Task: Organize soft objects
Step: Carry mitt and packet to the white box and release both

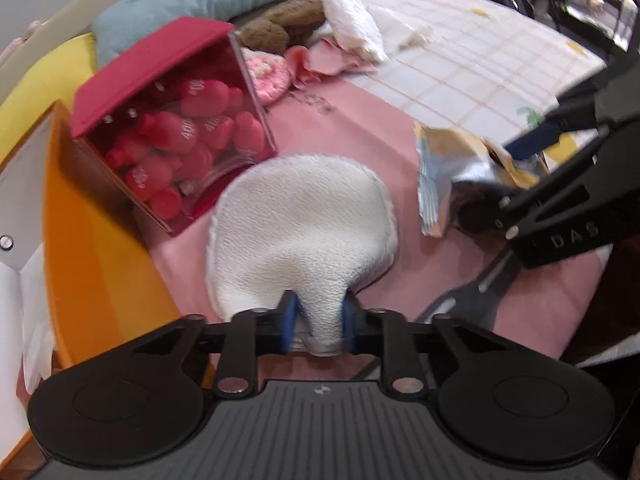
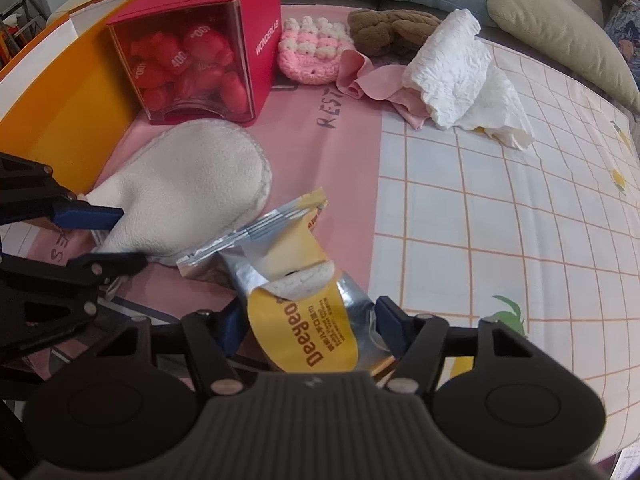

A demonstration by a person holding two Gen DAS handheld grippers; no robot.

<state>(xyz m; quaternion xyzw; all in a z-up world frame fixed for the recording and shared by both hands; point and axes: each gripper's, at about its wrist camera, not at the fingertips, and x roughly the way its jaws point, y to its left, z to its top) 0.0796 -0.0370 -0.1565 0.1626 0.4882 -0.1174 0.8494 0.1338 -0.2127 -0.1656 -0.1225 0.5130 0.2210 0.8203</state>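
Currently left gripper [image 1: 318, 330] is pinching the white mitt [image 1: 304, 220] by its narrow cuff; its long axis is running toward 12 o'clock, orange bin [image 1: 104, 248] lying at 9. Right gripper [image 2: 310, 330] is straddling the yellow snack pouch [image 2: 304, 320], pad contact being unclear, pouch base hidden.

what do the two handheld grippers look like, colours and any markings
Both match. The left gripper and right gripper each have a dark grey ribbed body flanked by two round black discs, black linkage arms with silver pivot pins, and black fingers tipped with blue pads. A small round logo sits on the body, and pale letters reading DAS show on the right gripper's side.
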